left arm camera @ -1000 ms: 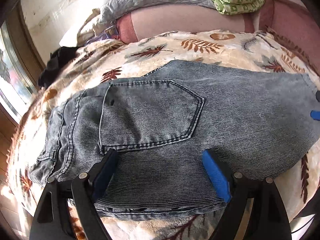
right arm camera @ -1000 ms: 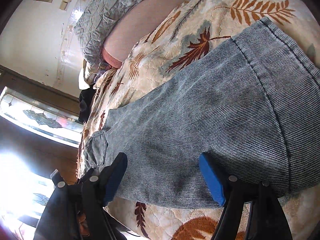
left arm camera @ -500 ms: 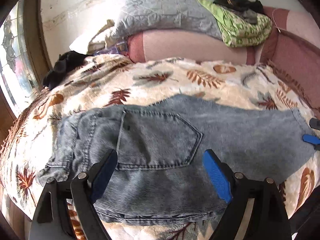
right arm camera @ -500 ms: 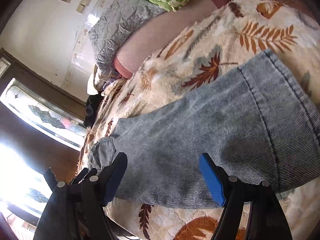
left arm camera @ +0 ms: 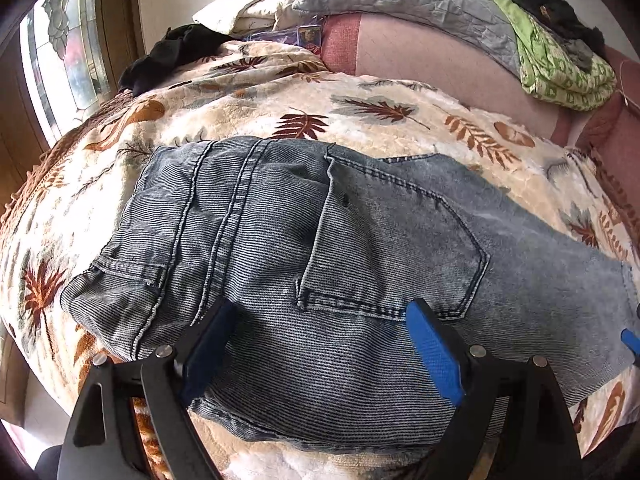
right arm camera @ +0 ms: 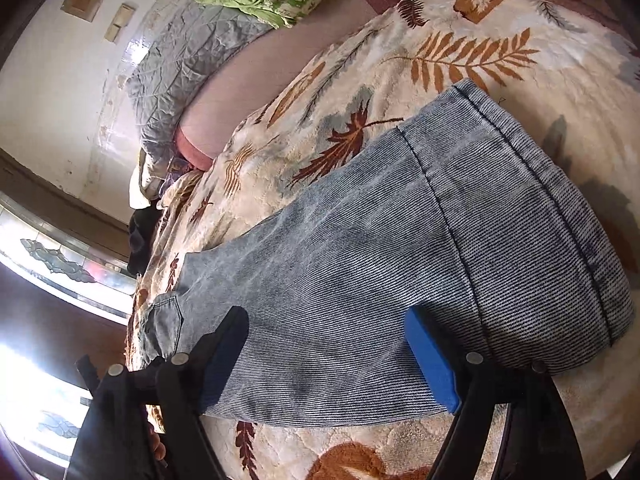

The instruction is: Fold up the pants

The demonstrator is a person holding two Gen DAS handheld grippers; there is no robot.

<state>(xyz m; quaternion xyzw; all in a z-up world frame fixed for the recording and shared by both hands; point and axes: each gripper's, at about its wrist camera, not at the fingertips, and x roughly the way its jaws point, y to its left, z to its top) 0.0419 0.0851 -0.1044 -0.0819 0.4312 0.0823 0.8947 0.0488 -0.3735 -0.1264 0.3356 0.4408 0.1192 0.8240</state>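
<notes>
Grey-blue jeans [left arm camera: 360,248] lying flat, lengthwise across leaf-print blanket [left arm camera: 248,92] on bed; waistband and back pocket [left arm camera: 392,248] at left end, hem [right arm camera: 560,208] at right. Left gripper [left arm camera: 320,352] above the seat area, jaws wide, nothing pinched. Right gripper [right arm camera: 332,360] over lower leg, jaws opening, pads clear of the denim.

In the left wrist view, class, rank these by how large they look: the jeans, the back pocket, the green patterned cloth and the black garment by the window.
1. jeans, by far the largest.
2. back pocket.
3. and 4. green patterned cloth and black garment look alike; both lie far from the camera, so unranked.
</notes>
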